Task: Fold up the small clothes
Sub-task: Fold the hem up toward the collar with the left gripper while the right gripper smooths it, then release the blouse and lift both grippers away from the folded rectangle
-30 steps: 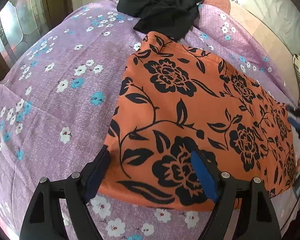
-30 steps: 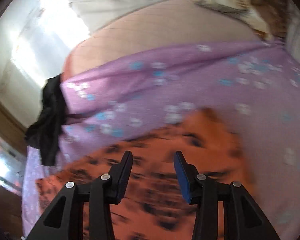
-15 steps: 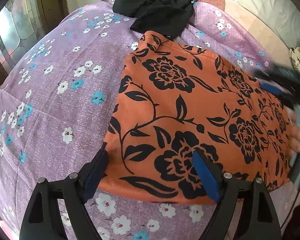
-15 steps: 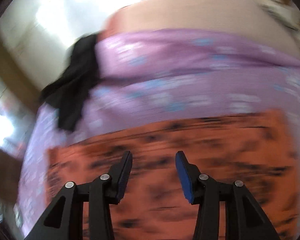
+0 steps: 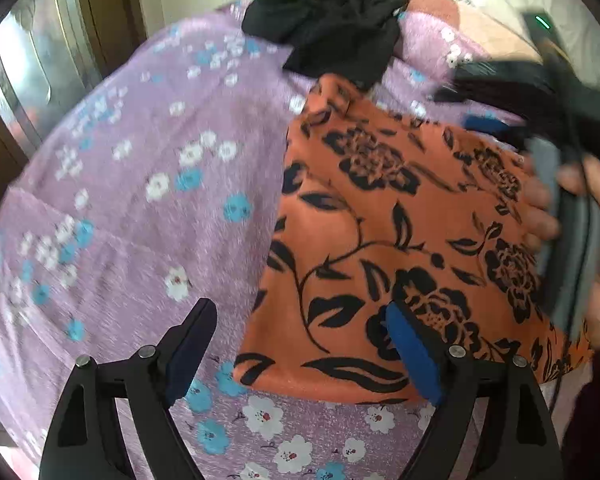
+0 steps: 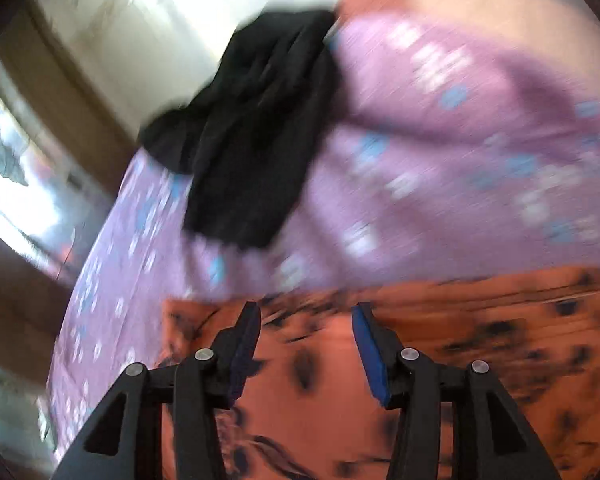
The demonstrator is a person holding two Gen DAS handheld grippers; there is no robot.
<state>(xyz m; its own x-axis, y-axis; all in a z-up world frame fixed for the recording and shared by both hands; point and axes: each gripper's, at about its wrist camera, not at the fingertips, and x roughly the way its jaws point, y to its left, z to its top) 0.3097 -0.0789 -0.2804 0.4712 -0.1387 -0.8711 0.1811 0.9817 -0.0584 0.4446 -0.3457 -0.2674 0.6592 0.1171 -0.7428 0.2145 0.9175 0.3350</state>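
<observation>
Now the orange cloth [image 5: 384, 240] lies flat on the purple floral bed cover [image 5: 132, 200], already squared up, so my guess is a fold is about to begin. The left tool [image 5: 300, 348] hovers over the cloth's near left corner with its fingers spread wide and nothing between them: the right pad [image 5: 412, 352] sits above the printed fabric, the left pad [image 5: 188, 344] above bare cover just beside the edge. The right tool [image 6: 304, 336] is also released, jaws apart, poised over the far edge of the cloth near the black garment [image 6: 252, 128] that sits bunched at the head of the bed. From the left camera the right hand [image 5: 596, 240] and its tool loom large over the cloth's right side.

Next, each tool needs to drop onto an edge, pinch only the orange cloth and not the cover beneath, then carry that side across in one level sweep.

Compared with a second ago, the right tool has swung from the far right margin well in over the cloth, and its view has turned toward the black garment. The left tool has drawn back a little, so the corner that lay between its fingers now sits further ahead. The right view is badly smeared, so whether its pads touch the fabric is unclear.
</observation>
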